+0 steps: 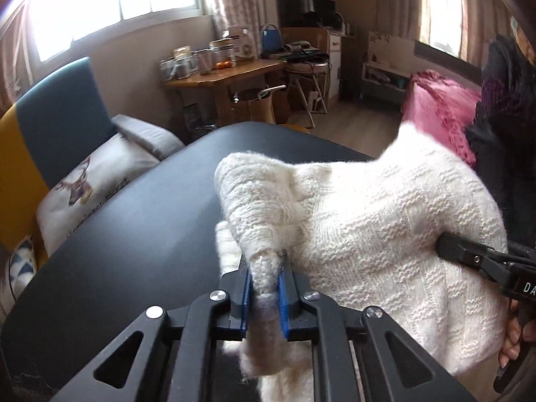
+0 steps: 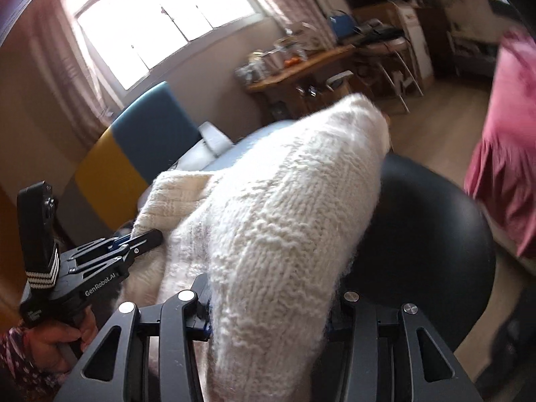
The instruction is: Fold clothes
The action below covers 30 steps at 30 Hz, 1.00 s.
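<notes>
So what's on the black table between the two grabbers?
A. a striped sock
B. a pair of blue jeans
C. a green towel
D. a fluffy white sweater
D: the sweater is white and knitted, held over the table by the left gripper and the right gripper, jaws closed on it.

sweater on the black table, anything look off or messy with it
Nothing damaged. The white sweater is bunched, not flat: the left gripper pinches a rolled-up wad, and the right gripper clamps another fold, over the black table.
</notes>
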Each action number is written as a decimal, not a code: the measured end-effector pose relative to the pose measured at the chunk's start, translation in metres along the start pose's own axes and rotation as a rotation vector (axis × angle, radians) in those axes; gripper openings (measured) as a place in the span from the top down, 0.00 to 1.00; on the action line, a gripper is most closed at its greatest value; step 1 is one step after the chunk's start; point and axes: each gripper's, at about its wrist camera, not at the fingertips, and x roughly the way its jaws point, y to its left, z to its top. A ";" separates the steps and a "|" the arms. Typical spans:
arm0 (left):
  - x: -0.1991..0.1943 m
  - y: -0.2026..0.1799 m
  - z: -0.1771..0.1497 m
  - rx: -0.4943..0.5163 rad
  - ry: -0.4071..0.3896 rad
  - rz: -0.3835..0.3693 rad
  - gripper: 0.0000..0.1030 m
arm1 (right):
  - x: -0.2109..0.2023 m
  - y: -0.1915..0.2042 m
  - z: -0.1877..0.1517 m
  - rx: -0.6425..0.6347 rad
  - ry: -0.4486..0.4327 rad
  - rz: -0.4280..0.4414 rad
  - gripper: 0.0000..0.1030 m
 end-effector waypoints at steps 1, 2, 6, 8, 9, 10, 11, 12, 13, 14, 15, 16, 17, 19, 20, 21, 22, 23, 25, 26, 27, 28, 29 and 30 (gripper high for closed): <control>0.007 -0.001 0.002 0.005 0.010 0.002 0.88 | 0.001 -0.007 -0.001 0.022 0.000 0.005 0.55; 0.012 0.000 0.003 0.007 0.016 0.004 0.88 | 0.003 -0.012 -0.001 0.040 0.002 0.007 0.55; 0.032 0.009 -0.006 -0.029 0.065 -0.015 0.85 | 0.012 -0.025 -0.003 0.081 0.010 0.002 0.44; 0.039 0.017 -0.012 -0.065 0.076 -0.031 0.77 | 0.015 -0.029 -0.005 0.114 0.018 0.007 0.38; 0.040 0.020 -0.014 -0.078 0.080 -0.038 0.74 | 0.015 -0.030 -0.004 0.124 0.020 0.010 0.37; 0.041 0.022 -0.014 -0.088 0.085 -0.046 0.74 | 0.014 -0.032 -0.002 0.127 0.021 0.010 0.36; 0.040 0.024 -0.014 -0.099 0.088 -0.051 0.71 | 0.013 -0.031 -0.001 0.125 0.025 0.003 0.35; 0.039 0.027 -0.014 -0.109 0.090 -0.056 0.67 | 0.010 -0.030 -0.001 0.121 0.032 -0.011 0.32; 0.036 0.031 -0.016 -0.125 0.090 -0.066 0.64 | 0.007 -0.029 0.000 0.124 0.037 -0.022 0.30; 0.032 0.036 -0.018 -0.141 0.093 -0.077 0.61 | 0.001 -0.029 0.000 0.139 0.036 -0.030 0.30; 0.026 0.043 -0.021 -0.165 0.096 -0.088 0.61 | -0.008 -0.030 0.000 0.156 0.026 -0.042 0.30; 0.019 0.051 -0.024 -0.192 0.099 -0.100 0.61 | -0.018 -0.032 -0.002 0.171 0.013 -0.059 0.30; 0.012 0.059 -0.026 -0.217 0.098 -0.095 0.61 | -0.030 -0.032 -0.004 0.181 -0.007 -0.078 0.30; -0.009 0.075 -0.038 -0.277 0.100 -0.060 0.61 | -0.056 -0.028 -0.008 0.190 -0.053 -0.122 0.24; -0.020 0.080 -0.044 -0.296 0.101 -0.048 0.62 | -0.067 -0.024 -0.011 0.188 -0.069 -0.145 0.21; -0.030 0.085 -0.052 -0.312 0.101 -0.039 0.62 | -0.078 -0.017 -0.014 0.178 -0.082 -0.162 0.12; -0.041 0.085 -0.060 -0.314 0.101 -0.022 0.62 | -0.087 -0.008 -0.017 0.162 -0.090 -0.175 0.05; -0.052 0.084 -0.070 -0.311 0.101 -0.003 0.62 | -0.093 0.002 -0.021 0.141 -0.093 -0.184 0.01; -0.075 0.083 -0.088 -0.304 0.099 0.034 0.62 | -0.102 0.027 -0.031 0.085 -0.091 -0.192 0.00; -0.087 0.082 -0.098 -0.301 0.099 0.053 0.62 | -0.105 0.042 -0.037 0.049 -0.092 -0.194 0.00; -0.099 0.079 -0.107 -0.291 0.098 0.089 0.62 | -0.108 0.056 -0.043 0.016 -0.096 -0.190 0.00; -0.111 0.077 -0.114 -0.285 0.093 0.118 0.62 | -0.110 0.068 -0.049 -0.011 -0.103 -0.179 0.00; -0.121 0.075 -0.121 -0.287 0.086 0.134 0.62 | -0.111 0.079 -0.053 -0.039 -0.105 -0.167 0.00; -0.130 0.073 -0.128 -0.292 0.080 0.147 0.62 | -0.111 0.090 -0.056 -0.070 -0.104 -0.158 0.00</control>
